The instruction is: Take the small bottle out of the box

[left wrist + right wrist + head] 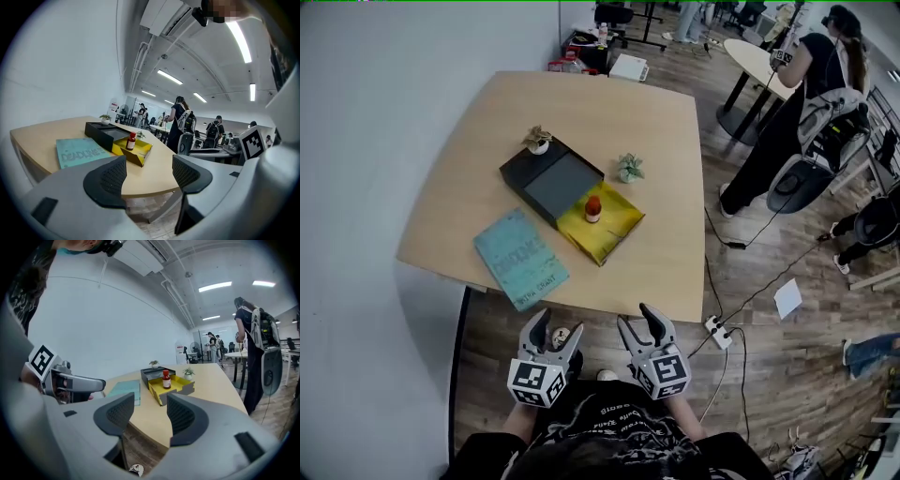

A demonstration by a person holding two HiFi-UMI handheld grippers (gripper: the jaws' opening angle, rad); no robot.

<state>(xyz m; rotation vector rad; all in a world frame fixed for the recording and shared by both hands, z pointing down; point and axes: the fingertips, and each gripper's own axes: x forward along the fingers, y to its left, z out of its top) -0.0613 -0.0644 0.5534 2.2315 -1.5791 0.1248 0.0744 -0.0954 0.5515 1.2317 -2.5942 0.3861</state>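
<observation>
A small brown bottle with a red cap [593, 208] [131, 141] [166, 380] stands upright in the yellow-lined half of an opened box [614, 228] [140, 155] [177, 386]; the box's black half [546, 178] lies beside it. Both grippers hang below the table's near edge, well short of the box. My left gripper [554, 336] [149, 174] is open and empty. My right gripper [637, 322] [149, 412] is also open with nothing between its jaws.
A teal book [520, 258] [79, 151] lies left of the box on the wooden table [675, 131]. Two small potted plants [537, 140] [629, 168] stand by the box. A power strip [718, 331] and cables lie on the floor right. A person [811, 84] stands far right.
</observation>
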